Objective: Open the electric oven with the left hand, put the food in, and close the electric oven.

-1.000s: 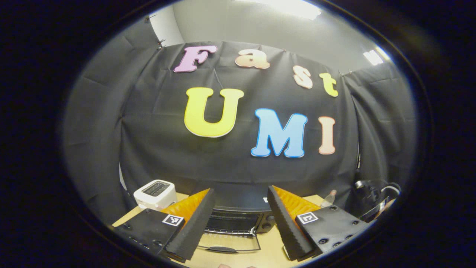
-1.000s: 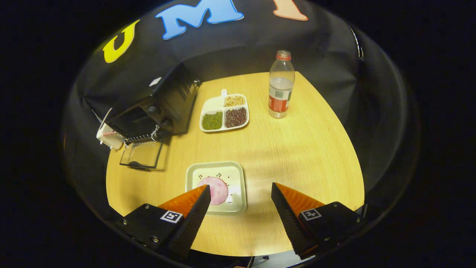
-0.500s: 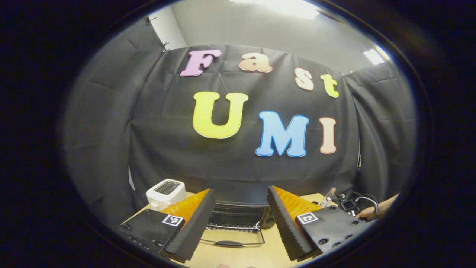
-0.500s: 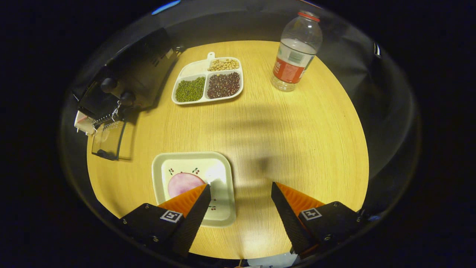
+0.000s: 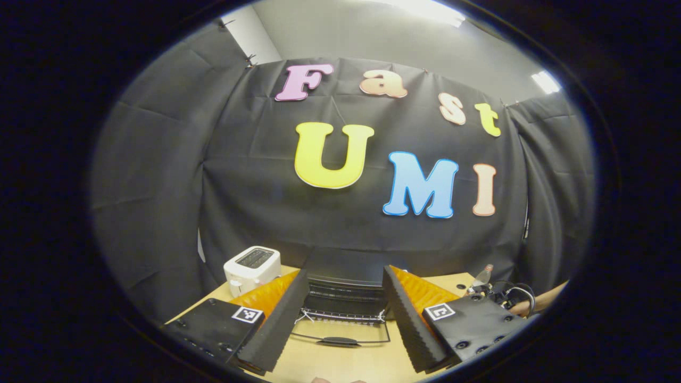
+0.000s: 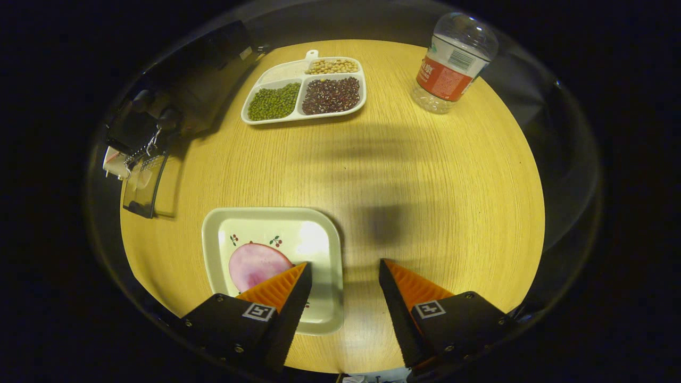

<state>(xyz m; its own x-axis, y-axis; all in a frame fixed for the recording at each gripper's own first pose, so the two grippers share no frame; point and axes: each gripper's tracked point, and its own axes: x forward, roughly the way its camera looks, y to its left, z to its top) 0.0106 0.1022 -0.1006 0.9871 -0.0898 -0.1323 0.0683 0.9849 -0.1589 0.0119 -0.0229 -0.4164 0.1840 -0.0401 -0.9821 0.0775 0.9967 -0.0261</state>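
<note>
Our right gripper (image 6: 340,279) hangs over the near edge of the wooden table (image 6: 425,202), its jaws spread wide and holding nothing. One finger sits above the right rim of a square plate (image 6: 319,234); the other is over bare wood beside it. On the plate lies the food, a round pink slice (image 6: 254,263), partly hidden behind that finger.

Our left gripper (image 5: 345,306) is also spread wide and empty, held back from the electric oven (image 5: 346,268). The oven's glass door (image 5: 343,336) lies folded down flat on the table, so the opening step looks done. A white toaster (image 5: 251,264) stands just left of the oven.

Farther off, in the right gripper view, sit a divided tray of beans (image 6: 303,88) and a water bottle (image 6: 452,64).

We judge the step in hand is picking up the food. To do it well, we would shift the right gripper left so both fingers straddle the plate's rim or the slice, come down low, then close firmly before lifting level toward the oven.
</note>
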